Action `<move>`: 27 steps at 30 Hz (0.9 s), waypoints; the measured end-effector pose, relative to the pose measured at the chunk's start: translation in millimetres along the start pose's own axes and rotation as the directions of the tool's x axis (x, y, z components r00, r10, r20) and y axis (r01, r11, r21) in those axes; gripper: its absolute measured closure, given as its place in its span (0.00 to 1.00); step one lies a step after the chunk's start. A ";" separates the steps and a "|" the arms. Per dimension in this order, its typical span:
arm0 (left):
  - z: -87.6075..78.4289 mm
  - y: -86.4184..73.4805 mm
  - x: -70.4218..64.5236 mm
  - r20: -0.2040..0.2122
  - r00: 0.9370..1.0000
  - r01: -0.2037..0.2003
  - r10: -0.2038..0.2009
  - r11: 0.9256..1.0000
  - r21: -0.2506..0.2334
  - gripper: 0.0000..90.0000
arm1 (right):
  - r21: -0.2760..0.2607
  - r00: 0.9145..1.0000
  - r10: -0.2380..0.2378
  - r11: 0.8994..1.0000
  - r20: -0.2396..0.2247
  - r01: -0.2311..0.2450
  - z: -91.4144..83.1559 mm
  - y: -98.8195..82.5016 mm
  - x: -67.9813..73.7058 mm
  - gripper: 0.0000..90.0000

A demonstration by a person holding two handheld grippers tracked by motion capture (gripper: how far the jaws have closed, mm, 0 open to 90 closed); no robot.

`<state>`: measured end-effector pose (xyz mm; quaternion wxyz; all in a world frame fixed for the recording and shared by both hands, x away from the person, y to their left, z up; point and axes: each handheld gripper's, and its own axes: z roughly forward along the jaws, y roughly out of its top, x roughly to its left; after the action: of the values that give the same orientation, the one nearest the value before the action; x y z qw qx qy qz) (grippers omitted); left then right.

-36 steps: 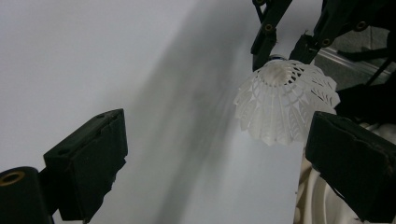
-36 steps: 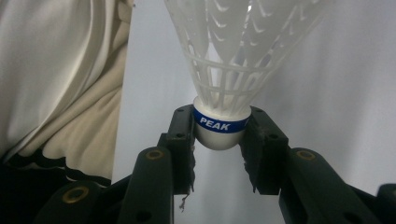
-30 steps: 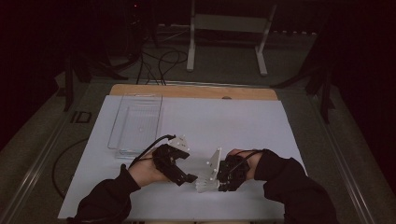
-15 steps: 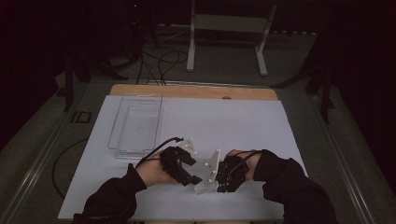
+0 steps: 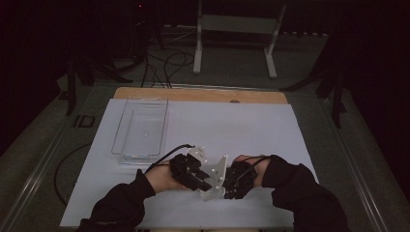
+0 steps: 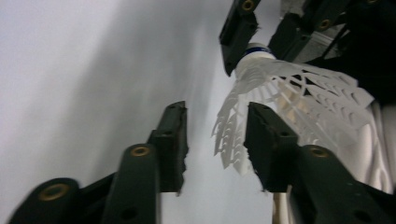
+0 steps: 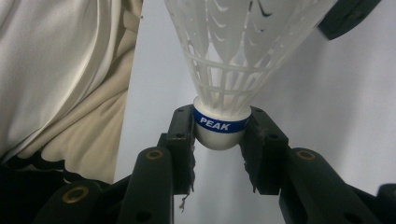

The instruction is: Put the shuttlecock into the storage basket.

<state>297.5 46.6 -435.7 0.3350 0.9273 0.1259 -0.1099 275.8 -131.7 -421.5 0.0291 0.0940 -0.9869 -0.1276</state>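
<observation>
Both tongs meet low over the near middle of the white tabletop (image 5: 251, 125) in the high view: the left tongs (image 5: 205, 182) point right, the right tongs (image 5: 223, 186) point left, and a pale shape sits between them, too small there to make out; a clear tray (image 5: 141, 130) lies well apart at the far left. From the left gripper view, the left tongs (image 6: 215, 140) are spread, their jaws standing to either side of the skirt's rim of a white shuttlecock (image 6: 285, 93) without yet pressing it, while the other tongs hold its cork farther off. From the right gripper view, the right tongs (image 7: 218, 140) pinch the shuttlecock (image 7: 229, 65) at its cork, just on the blue band, with the skirt pointing away; a pale cloth (image 7: 60, 79) lies beside it. The step in hand looks like a handover from right to left. Next, the left jaws should probably press gently on the skirt, which is springy and may deform, before the right tongs let go.
</observation>
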 end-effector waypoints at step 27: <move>0.1 2.6 2.5 0.078 0.997 -0.004 0.001 0.999 0.038 1.00 | -0.025 0.999 0.032 0.999 0.042 -0.031 6.0 2.9 1.7 0.57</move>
<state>300.7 45.0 -435.0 0.3222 0.9286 0.1096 -0.1480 273.2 -127.8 -426.4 0.0112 0.0754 -0.9870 -0.1412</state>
